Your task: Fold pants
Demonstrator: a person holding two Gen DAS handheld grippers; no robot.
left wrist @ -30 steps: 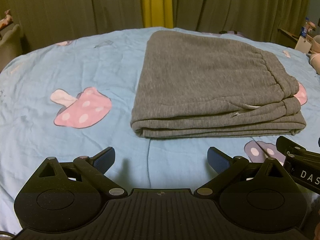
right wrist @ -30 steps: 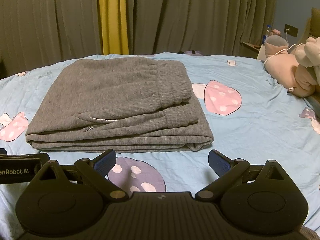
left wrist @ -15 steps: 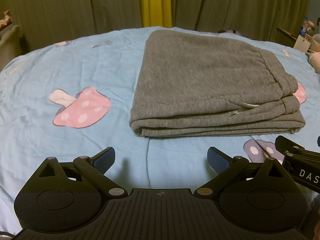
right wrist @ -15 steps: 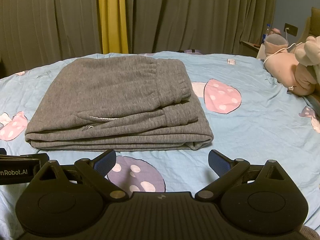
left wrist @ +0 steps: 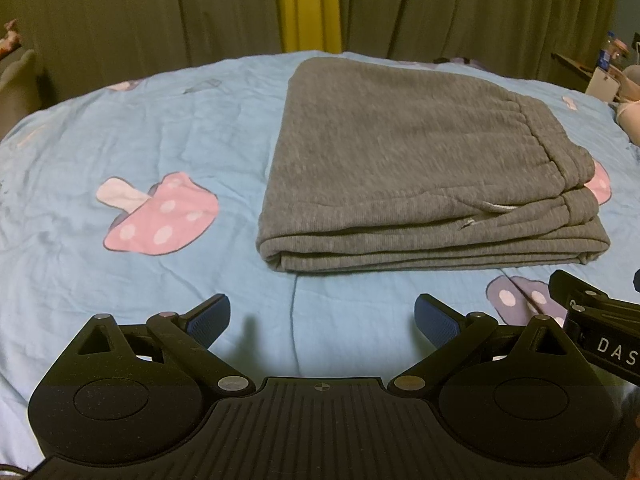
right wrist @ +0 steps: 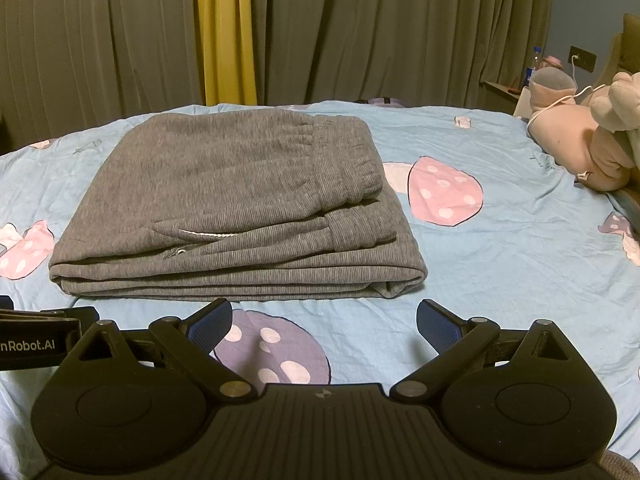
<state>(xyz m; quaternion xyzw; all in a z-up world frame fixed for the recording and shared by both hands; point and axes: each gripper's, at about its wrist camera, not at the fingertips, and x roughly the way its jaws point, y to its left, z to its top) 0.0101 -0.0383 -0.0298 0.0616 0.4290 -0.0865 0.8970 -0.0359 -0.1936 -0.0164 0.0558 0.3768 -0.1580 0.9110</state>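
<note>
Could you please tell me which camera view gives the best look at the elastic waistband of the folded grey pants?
The right wrist view: the waistband sits near centre, its gathers and both stacked layers sharp. In the left wrist view the waistband lies toward the right edge, slightly blurred, with less of its gathering readable.

Light-blue bedsheet (left wrist: 192, 152) w/ mushroom print: pink mushroom (left wrist: 158, 216) at left, purple one (right wrist: 272, 352) near. Olive curtains (right wrist: 400, 32) far, yellow strip (right wrist: 230, 32) between. Pink plush toy (right wrist: 580, 144) & bottle (right wrist: 533, 65) far right.
</note>
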